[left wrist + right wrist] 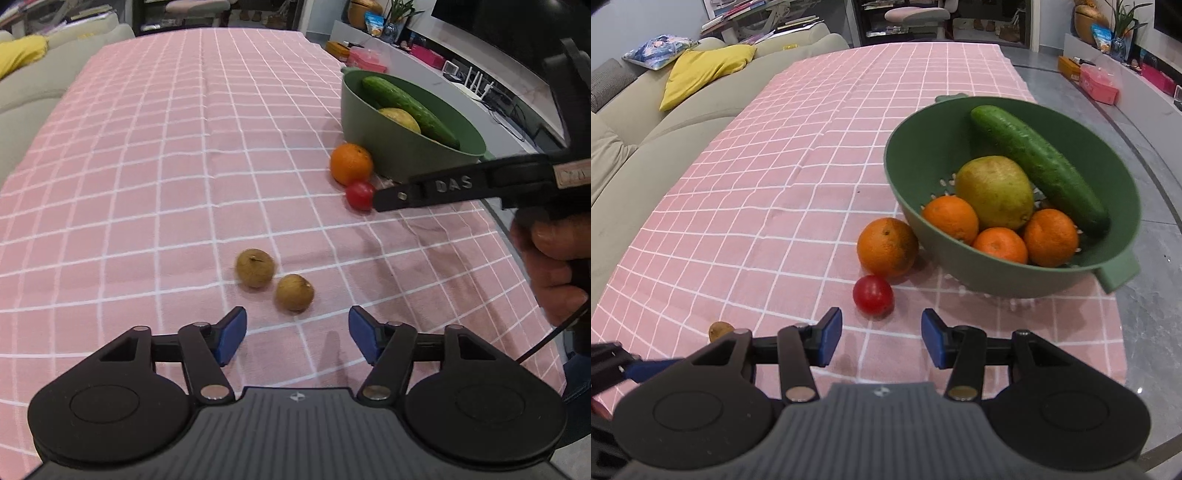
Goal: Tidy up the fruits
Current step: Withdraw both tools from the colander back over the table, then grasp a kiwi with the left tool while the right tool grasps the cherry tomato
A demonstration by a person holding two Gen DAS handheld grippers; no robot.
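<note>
Two small brown fruits, one further (pixel 255 272) and one nearer (pixel 294 292), lie on the pink checked cloth just ahead of my open, empty left gripper (pixel 297 334). An orange (pixel 887 246) and a small red tomato (pixel 873 294) lie beside a green colander bowl (pixel 912 147). The bowl holds a cucumber (pixel 1039 168), a yellow-green pear (pixel 995 192) and three oranges (pixel 951 218). My right gripper (pixel 881 338) is open and empty, just short of the tomato. In the left wrist view the right gripper's finger (pixel 391 197) reaches beside the tomato (pixel 359 195).
The cloth (pixel 166 147) covers a long table; a grey stone edge (pixel 1145 325) runs along the right. A beige sofa (pixel 646 147) with a yellow cushion stands at the left. A low shelf with boxes (pixel 1097 83) lies at the far right.
</note>
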